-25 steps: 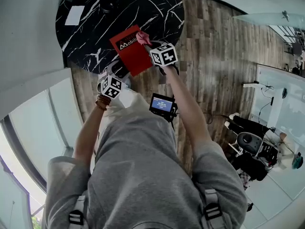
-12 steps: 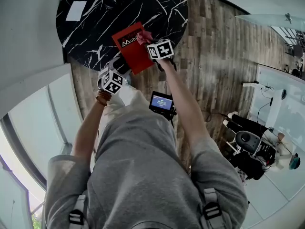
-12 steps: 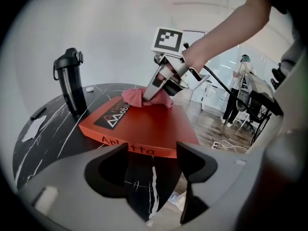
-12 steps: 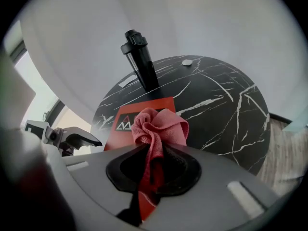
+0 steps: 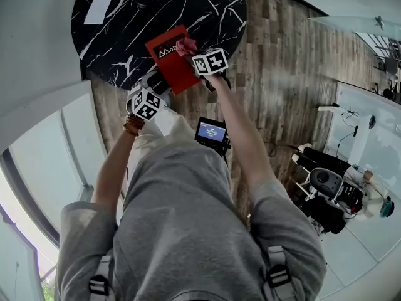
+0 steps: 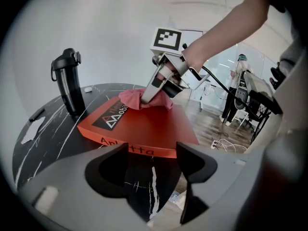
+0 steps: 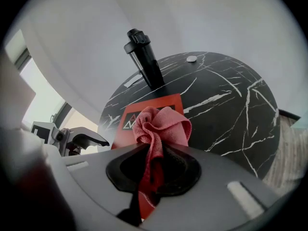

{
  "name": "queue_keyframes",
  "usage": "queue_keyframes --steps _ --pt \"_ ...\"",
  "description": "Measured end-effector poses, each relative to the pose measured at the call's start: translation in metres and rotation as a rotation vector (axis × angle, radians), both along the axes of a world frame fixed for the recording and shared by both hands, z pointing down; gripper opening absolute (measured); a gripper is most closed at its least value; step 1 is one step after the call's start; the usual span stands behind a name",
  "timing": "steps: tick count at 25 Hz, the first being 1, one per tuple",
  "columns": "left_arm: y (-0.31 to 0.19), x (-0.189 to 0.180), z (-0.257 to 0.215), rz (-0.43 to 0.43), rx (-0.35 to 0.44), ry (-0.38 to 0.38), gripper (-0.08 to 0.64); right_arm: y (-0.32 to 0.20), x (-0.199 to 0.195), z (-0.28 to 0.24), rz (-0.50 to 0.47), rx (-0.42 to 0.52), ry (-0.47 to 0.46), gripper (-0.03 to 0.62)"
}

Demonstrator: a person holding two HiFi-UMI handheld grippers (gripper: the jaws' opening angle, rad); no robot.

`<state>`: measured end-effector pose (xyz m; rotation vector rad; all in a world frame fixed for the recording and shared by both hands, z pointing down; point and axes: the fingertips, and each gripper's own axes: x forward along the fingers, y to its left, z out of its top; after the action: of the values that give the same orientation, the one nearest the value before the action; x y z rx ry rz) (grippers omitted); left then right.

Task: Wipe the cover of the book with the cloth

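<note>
Since the left gripper hangs with its fingers spread and nothing between them, just short of the near edge of the book, nothing pins that book down. It lies flat on the black marbled counter, close to the rim on the person's side, and one corner seems to jut out over the floor.

On the other side, the right gripper has its fingers clamped on the pink cloth. The cloth sits as a bunched wad on the cover, toward the end farthest from the left gripper.

The main risk, as I judge it, is the book sliding with the stroke instead of being wiped. A pull toward the person could drag it off the rim. A push away could drive it into the dark bottle, which stands upright on the counter near its far end, and tip that over.

Only a narrow fold of cloth looks caught between the fingers, so friction against the cover could tug it loose. The wad is also small. If the right gripper tilts, a hard fingertip could meet the cover and scuff it.
</note>
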<state>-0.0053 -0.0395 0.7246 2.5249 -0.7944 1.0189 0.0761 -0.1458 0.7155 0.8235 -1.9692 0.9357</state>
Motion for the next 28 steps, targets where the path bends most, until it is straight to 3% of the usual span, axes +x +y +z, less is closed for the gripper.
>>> queue_keyframes --steps 13,28 --pt "0.0 0.0 0.003 0.013 -0.001 -0.014 0.291 0.016 -0.022 0.006 -0.038 -0.025 -0.028 0.06" --pt "0.001 0.001 0.002 0.017 -0.01 -0.016 0.282 0.024 -0.039 0.004 -0.001 -0.043 -0.107 0.06"
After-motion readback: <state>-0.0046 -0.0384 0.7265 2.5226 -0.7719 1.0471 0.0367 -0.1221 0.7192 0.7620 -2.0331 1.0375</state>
